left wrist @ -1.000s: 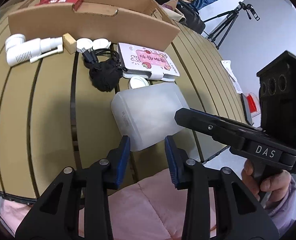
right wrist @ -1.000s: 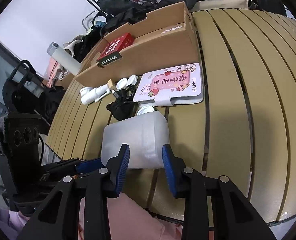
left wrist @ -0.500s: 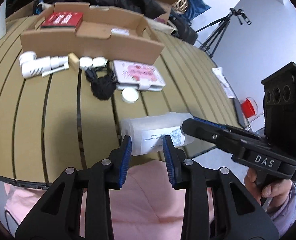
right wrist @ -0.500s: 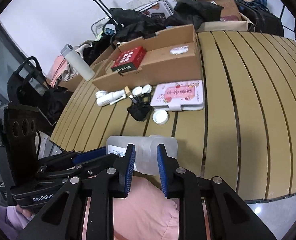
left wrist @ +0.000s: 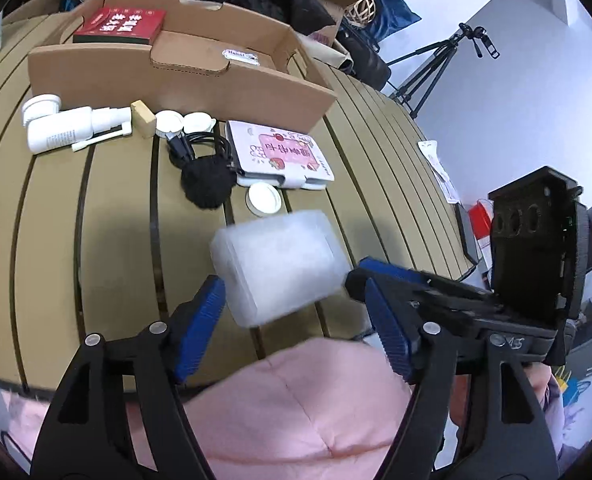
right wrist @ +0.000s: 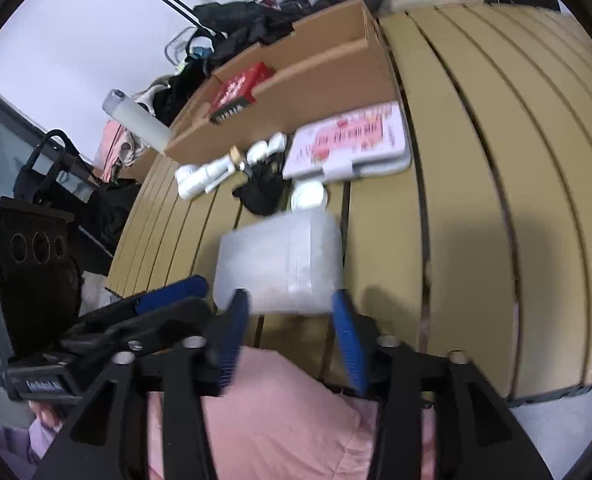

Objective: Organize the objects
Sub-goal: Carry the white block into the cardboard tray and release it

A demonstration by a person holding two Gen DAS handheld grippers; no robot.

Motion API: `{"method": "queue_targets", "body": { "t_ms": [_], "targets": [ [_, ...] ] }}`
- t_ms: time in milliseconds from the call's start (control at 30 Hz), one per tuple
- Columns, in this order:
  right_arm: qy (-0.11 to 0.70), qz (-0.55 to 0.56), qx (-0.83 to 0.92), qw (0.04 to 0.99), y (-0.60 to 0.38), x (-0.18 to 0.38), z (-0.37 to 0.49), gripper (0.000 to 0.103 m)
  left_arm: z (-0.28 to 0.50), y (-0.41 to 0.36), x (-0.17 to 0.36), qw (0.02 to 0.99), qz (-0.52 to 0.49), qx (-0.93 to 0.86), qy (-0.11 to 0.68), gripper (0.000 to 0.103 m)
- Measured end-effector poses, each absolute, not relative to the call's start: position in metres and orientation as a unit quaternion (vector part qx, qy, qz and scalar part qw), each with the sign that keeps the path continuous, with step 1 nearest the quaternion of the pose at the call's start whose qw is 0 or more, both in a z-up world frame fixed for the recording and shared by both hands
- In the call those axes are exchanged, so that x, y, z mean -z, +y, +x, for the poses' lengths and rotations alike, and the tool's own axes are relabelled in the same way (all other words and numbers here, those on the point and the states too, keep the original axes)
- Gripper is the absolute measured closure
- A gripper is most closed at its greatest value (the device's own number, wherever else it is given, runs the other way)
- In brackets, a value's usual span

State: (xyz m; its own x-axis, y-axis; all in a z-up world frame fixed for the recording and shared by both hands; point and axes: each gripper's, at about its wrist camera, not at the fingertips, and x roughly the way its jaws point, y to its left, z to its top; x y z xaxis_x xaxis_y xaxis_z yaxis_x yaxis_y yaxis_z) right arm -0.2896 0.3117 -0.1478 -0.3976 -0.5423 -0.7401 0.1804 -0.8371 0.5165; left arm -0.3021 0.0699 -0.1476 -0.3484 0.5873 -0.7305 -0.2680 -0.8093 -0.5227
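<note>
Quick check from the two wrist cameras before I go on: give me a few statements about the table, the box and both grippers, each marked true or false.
1. The red book lies inside the cardboard box. True.
2. The translucent plastic container is clamped in the left gripper. False: the jaws have just been opening and stand wide, and its pads press on nothing.
3. The right gripper is shut. False: its jaws have just been opening and stand apart, at the container's near edge.
4. A white round lid lies on the table between the container and the pink-patterned case. True.
5. The white spray bottle stands upright. False: it lies on its side in front of the box.
</note>
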Motion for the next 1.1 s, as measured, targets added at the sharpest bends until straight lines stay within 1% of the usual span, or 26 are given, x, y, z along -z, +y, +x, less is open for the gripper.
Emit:
{"method": "queue_targets", "body": {
  "t_ms": [67,100,167,200,233,300,333,400,500,567,700,800,867,933,967,1100],
  "targets": [
    [-0.179,0.508,0.815,0.213,0.312,0.149,-0.299,0.035,-0.313,0.072,0.155,0.258,-0.519,-0.798,-0.167,0.037],
    [-0.179,0.514,0.813,0.206,0.312,0.153,-0.305,0.035,-0.318,0.072,0.160,0.254,-0.523,-0.795,-0.173,0.041],
    [-0.177,0.518,0.813,0.200,0.309,0.161,-0.312,0.037,-0.324,0.072,0.170,0.252,-0.534,-0.786,-0.184,0.069],
    [-0.183,0.519,0.809,0.206,0.307,0.166,-0.315,0.050,-0.324,0.070,0.172,0.256,-0.532,-0.784,-0.192,0.069],
    [-0.194,0.517,0.805,0.217,0.305,0.168,-0.316,0.053,-0.323,0.068,0.172,0.253,-0.526,-0.788,-0.197,0.070],
    [-0.191,0.511,0.810,0.215,0.303,0.167,-0.316,0.054,-0.323,0.066,0.171,0.250,-0.525,-0.789,-0.199,0.072],
    [-0.189,0.512,0.810,0.216,0.302,0.166,-0.316,0.055,-0.322,0.065,0.168,0.243,-0.525,-0.791,-0.199,0.076],
    [-0.192,0.511,0.810,0.215,0.302,0.158,-0.313,0.060,-0.320,0.061,0.157,0.242,-0.513,-0.798,-0.204,0.076],
    [-0.192,0.477,0.828,0.224,0.306,0.124,-0.311,0.062,-0.330,0.054,0.124,0.261,-0.485,-0.803,-0.227,0.077],
    [-0.192,0.461,0.836,0.227,0.308,0.099,-0.320,0.062,-0.347,0.056,0.098,0.274,-0.474,-0.807,-0.221,0.077],
    [-0.184,0.439,0.846,0.240,0.303,0.051,-0.369,0.063,-0.411,0.064,0.034,0.287,-0.444,-0.827,-0.190,0.077],
    [-0.168,0.428,0.857,0.233,0.291,0.027,-0.423,0.063,-0.464,0.073,0.013,0.274,-0.444,-0.832,-0.187,0.077],
    [-0.166,0.436,0.855,0.226,0.287,0.027,-0.463,0.063,-0.492,0.076,0.014,0.263,-0.454,-0.829,-0.195,0.077],
    [-0.152,0.447,0.854,0.218,0.283,0.037,-0.502,0.063,-0.531,0.079,0.031,0.252,-0.476,-0.818,-0.203,0.077],
    [-0.144,0.454,0.854,0.209,0.282,0.043,-0.520,0.063,-0.553,0.083,0.044,0.249,-0.486,-0.813,-0.203,0.077],
    [-0.111,0.492,0.847,0.166,0.288,0.082,-0.580,0.063,-0.599,0.101,0.097,0.234,-0.523,-0.794,-0.202,0.078]
  ]
}}
